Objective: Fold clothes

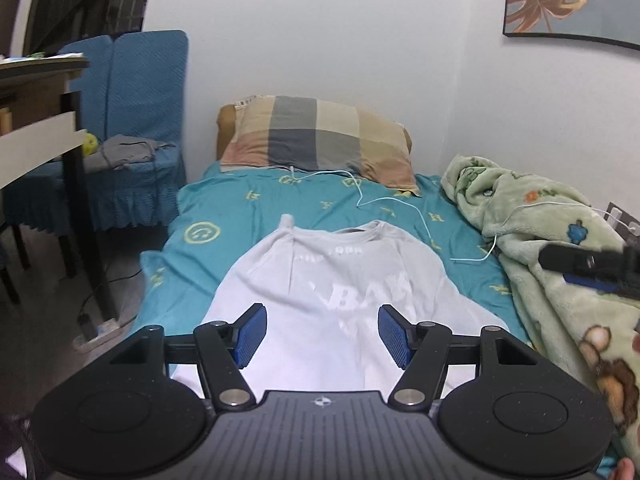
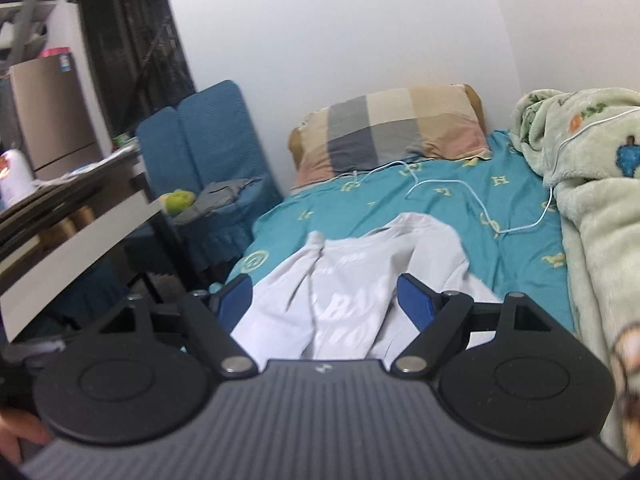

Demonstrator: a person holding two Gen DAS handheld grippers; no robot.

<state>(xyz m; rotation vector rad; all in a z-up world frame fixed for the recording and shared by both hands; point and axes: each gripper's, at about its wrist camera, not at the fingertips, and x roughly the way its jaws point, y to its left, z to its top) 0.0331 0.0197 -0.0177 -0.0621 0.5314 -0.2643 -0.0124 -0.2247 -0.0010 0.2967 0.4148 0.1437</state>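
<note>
Both tools hang low in the frame with blue pads spread wide, left gripper point(image 1: 319, 334) and right gripper point(image 2: 329, 305) holding nothing. Just beyond them the white T-shirt point(image 1: 340, 304) lies at centre on the teal bedsheet point(image 1: 240, 216), a white cable point(image 1: 400, 200) behind it, the checked pillow point(image 1: 320, 136) farthest back.

My left gripper point(image 1: 322, 334) matte black, blue ribbed pads point(image 1: 251, 334), silver pivot screws, grey ridged body; right gripper point(image 2: 324, 304) identical.
</note>
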